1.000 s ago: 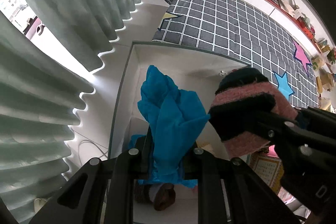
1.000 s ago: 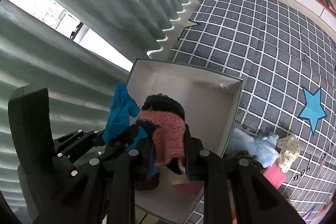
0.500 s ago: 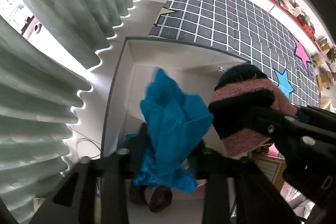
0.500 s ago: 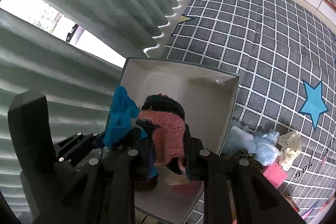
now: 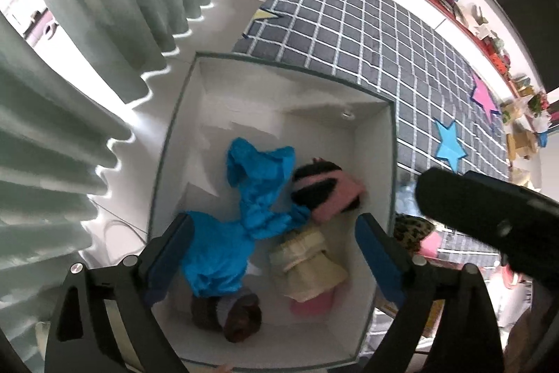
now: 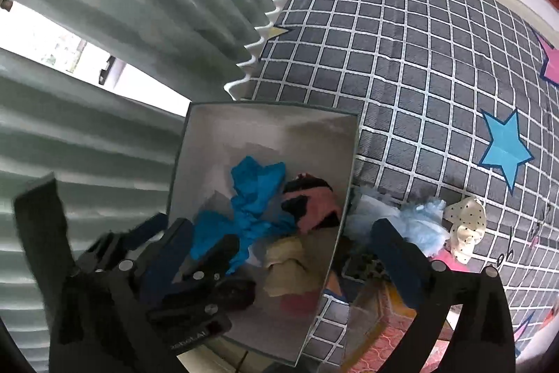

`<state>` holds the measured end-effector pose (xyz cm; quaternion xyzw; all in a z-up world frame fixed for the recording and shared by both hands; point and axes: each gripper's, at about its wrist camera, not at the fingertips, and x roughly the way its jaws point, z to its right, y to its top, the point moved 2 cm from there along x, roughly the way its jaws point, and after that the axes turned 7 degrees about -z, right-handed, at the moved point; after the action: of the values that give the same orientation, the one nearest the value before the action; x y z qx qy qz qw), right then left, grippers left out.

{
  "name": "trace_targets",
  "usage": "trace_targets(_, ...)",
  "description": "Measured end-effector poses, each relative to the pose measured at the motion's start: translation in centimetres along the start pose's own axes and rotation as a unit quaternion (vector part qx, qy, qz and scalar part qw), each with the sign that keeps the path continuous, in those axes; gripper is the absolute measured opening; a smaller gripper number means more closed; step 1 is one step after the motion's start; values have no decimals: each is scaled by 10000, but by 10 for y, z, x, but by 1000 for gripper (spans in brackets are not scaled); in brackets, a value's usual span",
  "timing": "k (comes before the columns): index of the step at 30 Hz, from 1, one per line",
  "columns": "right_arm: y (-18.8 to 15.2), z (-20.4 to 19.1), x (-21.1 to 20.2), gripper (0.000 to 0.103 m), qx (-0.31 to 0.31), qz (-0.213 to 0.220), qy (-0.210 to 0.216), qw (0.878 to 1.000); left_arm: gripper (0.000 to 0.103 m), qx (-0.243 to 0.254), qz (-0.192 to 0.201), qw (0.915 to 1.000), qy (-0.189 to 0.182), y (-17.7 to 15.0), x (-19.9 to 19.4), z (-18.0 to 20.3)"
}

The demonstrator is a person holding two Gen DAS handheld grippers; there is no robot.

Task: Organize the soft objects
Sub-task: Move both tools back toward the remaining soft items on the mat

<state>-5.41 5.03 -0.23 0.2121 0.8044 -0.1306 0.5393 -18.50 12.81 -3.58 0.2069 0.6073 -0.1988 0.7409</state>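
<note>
A white box (image 5: 279, 67) (image 6: 265, 105) stands on the floor beside the curtain. In it lie a crumpled blue cloth (image 5: 258, 187) (image 6: 255, 198) and a pink and black knitted piece (image 5: 326, 191) (image 6: 311, 205), side by side. A cream cloth (image 5: 307, 268) (image 6: 286, 264) and a brown knitted item (image 5: 227, 317) lie nearer. My left gripper (image 5: 276, 250) hangs over the box, its jaws opening, nothing between them. My right gripper (image 6: 279, 254) is also opening and empty, over the box's right wall. The right gripper's black body (image 5: 489, 208) shows at the right of the left wrist view.
A grey checked mat (image 6: 401, 58) with coloured stars lies right of the box. Loose soft things lie by the box's right wall: a pale blue fluffy piece (image 6: 419, 222), a dotted cream piece (image 6: 468, 226), a leopard-print piece (image 5: 412, 229). Green curtains (image 5: 87, 23) hang at left.
Both grippers went from shut to wide open. The blue cloth dropped out of the left one and the knitted piece out of the right one; both now lie in the box.
</note>
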Motion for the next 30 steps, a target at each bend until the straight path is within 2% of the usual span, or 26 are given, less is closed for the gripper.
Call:
trace_targets(5,-1,8,-14,102,75,146,20,9999,95,19,-137,9999,-67,-5,-1,7)
trace_targets(10,-3,26,-26,102,246,57,240,9994,95,57,-263,9991,-330,-7,-6,14)
trace_targets(16,-5,86,-46,102,778,92,-135,9968,95,177,-363,9976,-568,-4,-12,30)
trace_targets(20,-12,136,-33,102,1273,-255,-424,9906,95,260,-416,9971,-586,-2,-10,41)
trace_targets(24,-21,164,-4,102,1556,-718,-295,9848,95,282,-535,9967,-537,-4,-3,50)
trace_targets(30,-15,167,41,102,1122,-1262,-274,9853,95,212,-638,9969,-403,-8,2,55)
